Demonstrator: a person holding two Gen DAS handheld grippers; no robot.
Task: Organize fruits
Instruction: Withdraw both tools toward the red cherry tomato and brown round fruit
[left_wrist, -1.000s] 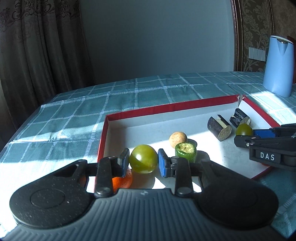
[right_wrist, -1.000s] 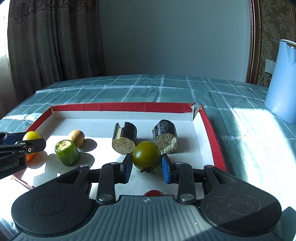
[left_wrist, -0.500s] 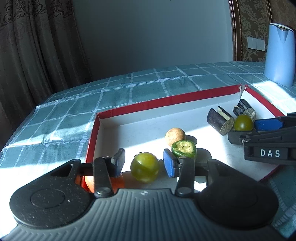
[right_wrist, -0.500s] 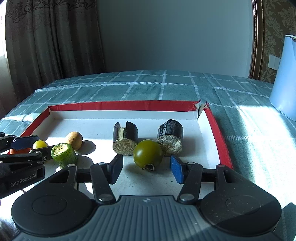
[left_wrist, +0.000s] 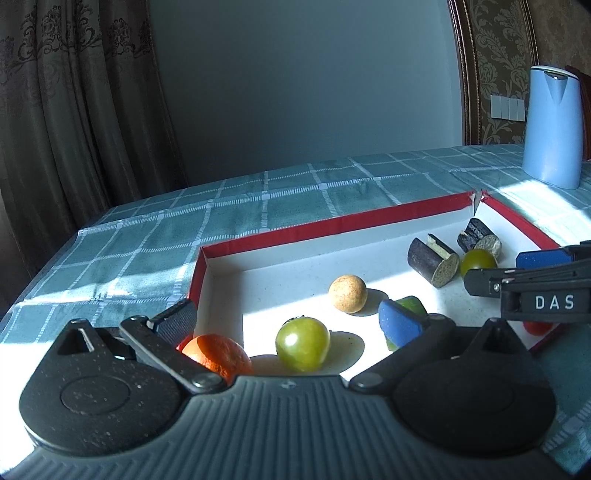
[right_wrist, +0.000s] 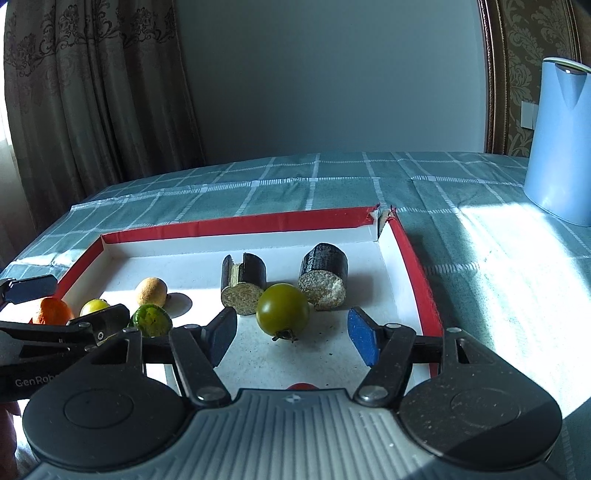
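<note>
The left gripper (left_wrist: 288, 317) is spread wide and grips nothing; a light green tomato (left_wrist: 303, 344) sits on the tray floor between its fingers, touching neither, nearer the camera than the tips; the left finger (left_wrist: 176, 320) hangs over the tray's red left wall (left_wrist: 195, 273), with an orange (left_wrist: 216, 355) just beside it at the near left corner; the blue-padded right finger (left_wrist: 399, 320) partly covers a green cucumber stub (left_wrist: 410, 304); a tan round fruit (left_wrist: 347, 294) lies just beyond the tips, apart from both.

The right gripper (right_wrist: 291, 332) is likewise wide open and empty; a dark green tomato (right_wrist: 283, 309) rests on the tray between its fingers, stem end toward the camera, clear of both pads and a little closer to the left one; just behind the tomato lie two dark eggplant chunks, one (right_wrist: 243, 284) to the left and one (right_wrist: 324, 275) to the right, cut faces toward the camera, the right one looking to touch the tomato; a small red thing (right_wrist: 303, 386) peeks above the gripper body, too hidden to name.

The tray stands on a teal checked cloth (right_wrist: 332, 177); a blue kettle (right_wrist: 561, 140) stands well apart at the far right, in sun.
</note>
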